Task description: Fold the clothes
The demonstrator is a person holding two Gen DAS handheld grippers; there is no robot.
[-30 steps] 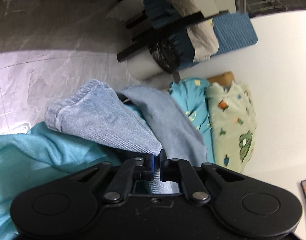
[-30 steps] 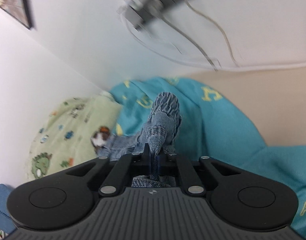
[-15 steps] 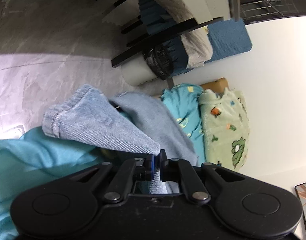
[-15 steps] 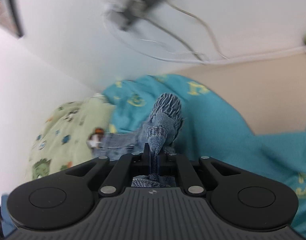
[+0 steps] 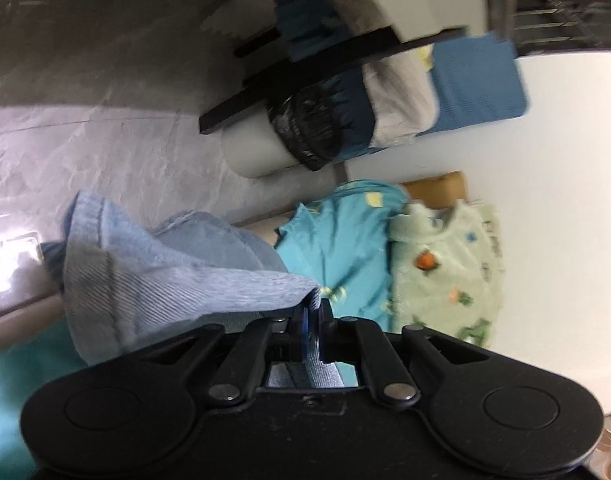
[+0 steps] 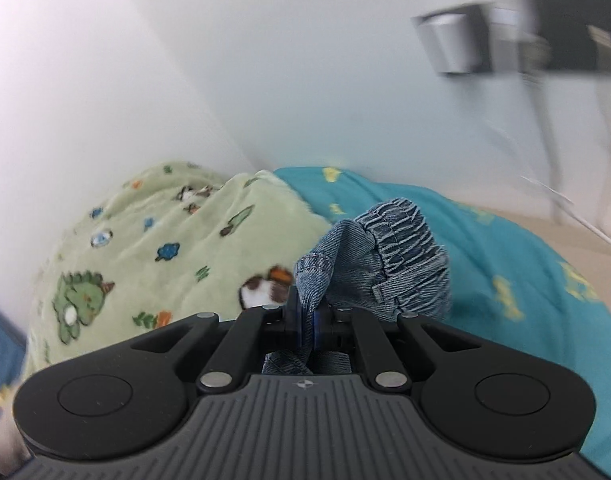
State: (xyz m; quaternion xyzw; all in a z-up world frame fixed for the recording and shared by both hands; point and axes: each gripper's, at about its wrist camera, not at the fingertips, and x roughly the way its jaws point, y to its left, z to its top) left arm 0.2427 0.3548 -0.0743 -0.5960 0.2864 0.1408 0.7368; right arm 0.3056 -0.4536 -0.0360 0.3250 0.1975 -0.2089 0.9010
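Above the teal garment (image 6: 517, 264), the jeans (image 5: 177, 280) are held aloft, hem clamped in the left tongs (image 5: 312, 320) and waistband in the right tongs (image 6: 307, 320); lowering flat seems called for next.

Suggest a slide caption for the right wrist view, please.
Right gripper pinching denim jeans above a green dinosaur blanket.

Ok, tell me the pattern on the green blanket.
Cartoon dinosaurs on the blanket; right wrist view.
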